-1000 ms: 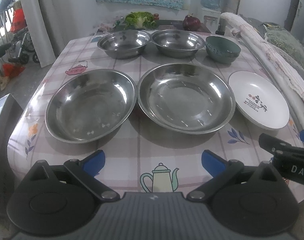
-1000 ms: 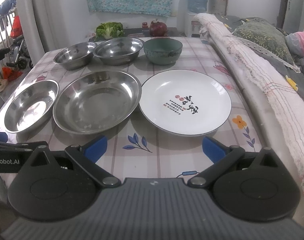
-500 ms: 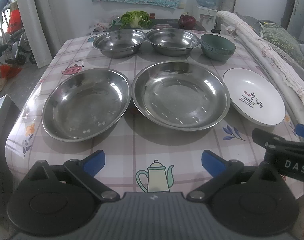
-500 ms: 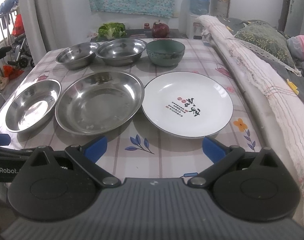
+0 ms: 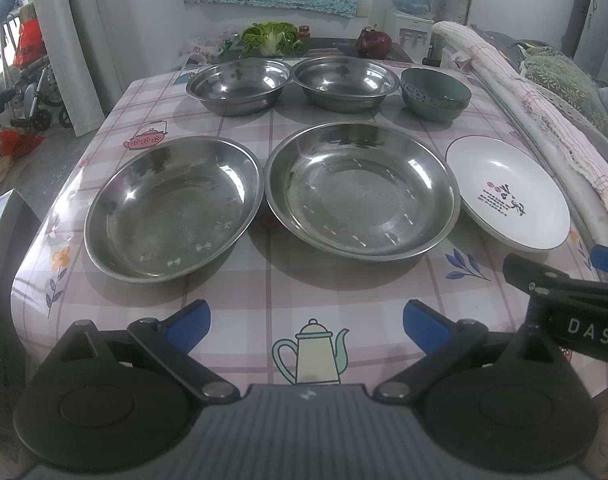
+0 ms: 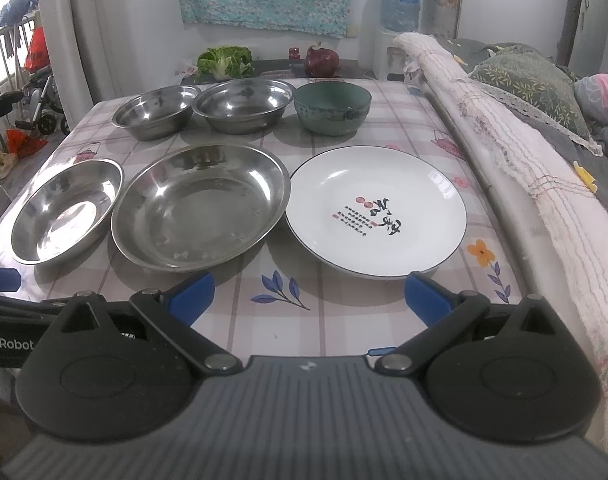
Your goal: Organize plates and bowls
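Nothing stacked yet: both sets of jaws hang spread and empty at the near edge of the counter [image 5: 240,292].

The left gripper [image 5: 306,316] has its jaws released just short of two wide steel plates: the left plate [image 5: 172,212] ahead and left of them, the middle plate [image 5: 362,190] ahead and right, rims almost touching. The right gripper [image 6: 308,292], jaws likewise slack, faces the white plate [image 6: 376,210], glossy, dark-rimmed, with printed lettering, lying right in front of them. Beyond the plates stands a row of bowls, all upright and separate: two shiny steel bowls [image 5: 240,84] [image 5: 346,82], then a deeper green bowl [image 6: 332,106] ahead of the right jaws. By the look of it, the whole sorting job remains.
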